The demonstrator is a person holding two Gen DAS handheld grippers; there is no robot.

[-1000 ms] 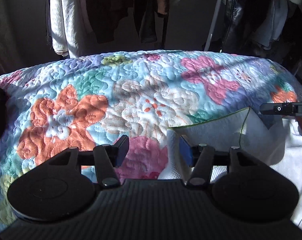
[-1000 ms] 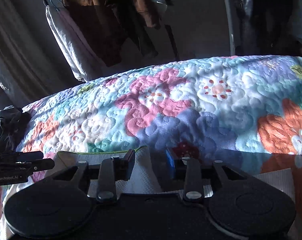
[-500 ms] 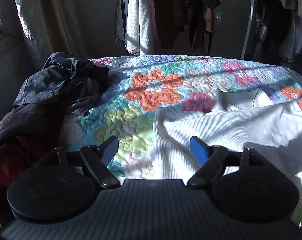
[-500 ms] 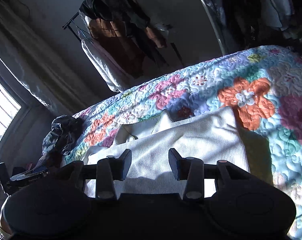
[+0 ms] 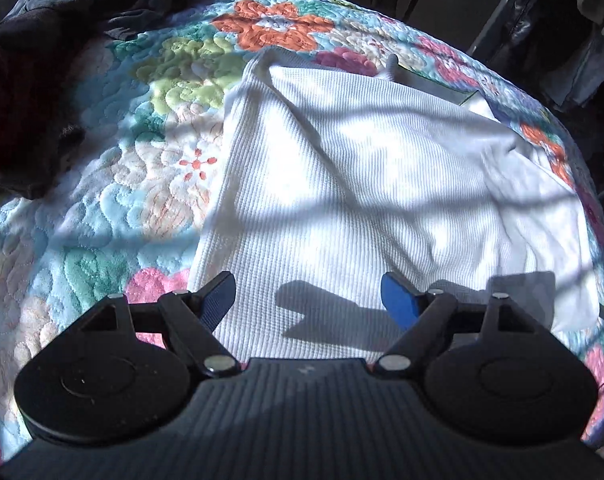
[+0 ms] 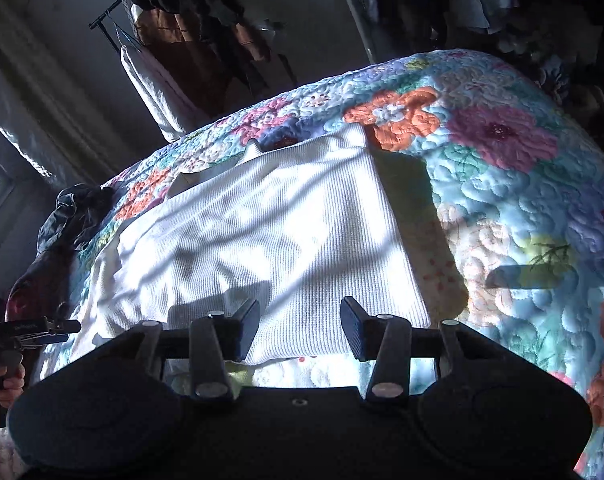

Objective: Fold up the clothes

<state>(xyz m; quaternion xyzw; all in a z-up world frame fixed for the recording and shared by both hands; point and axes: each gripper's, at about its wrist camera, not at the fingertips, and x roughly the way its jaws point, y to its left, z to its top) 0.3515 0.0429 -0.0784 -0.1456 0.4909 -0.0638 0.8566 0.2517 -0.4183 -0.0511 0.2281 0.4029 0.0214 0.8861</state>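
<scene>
White garment [image 5: 362,184] beneath open left claw [image 5: 308,302]

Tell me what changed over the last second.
Both hand-held grippers pulled back from the far edge of the white garment to its near hem. The left one opened wider; the right one is open too, holding nothing. The garment stayed flat on the quilt, the dark clothes pile untouched.

This is a bedroom in a home. A bed carries a quilted floral bedspread [image 5: 114,184] with a white ribbed garment [image 5: 362,184] spread on it and a heap of dark clothes [image 5: 42,40] at one edge. Behind it stands a clothes rack [image 6: 190,44] of hanging garments, and a curtained window [image 6: 6,168] admits sunlight.
</scene>
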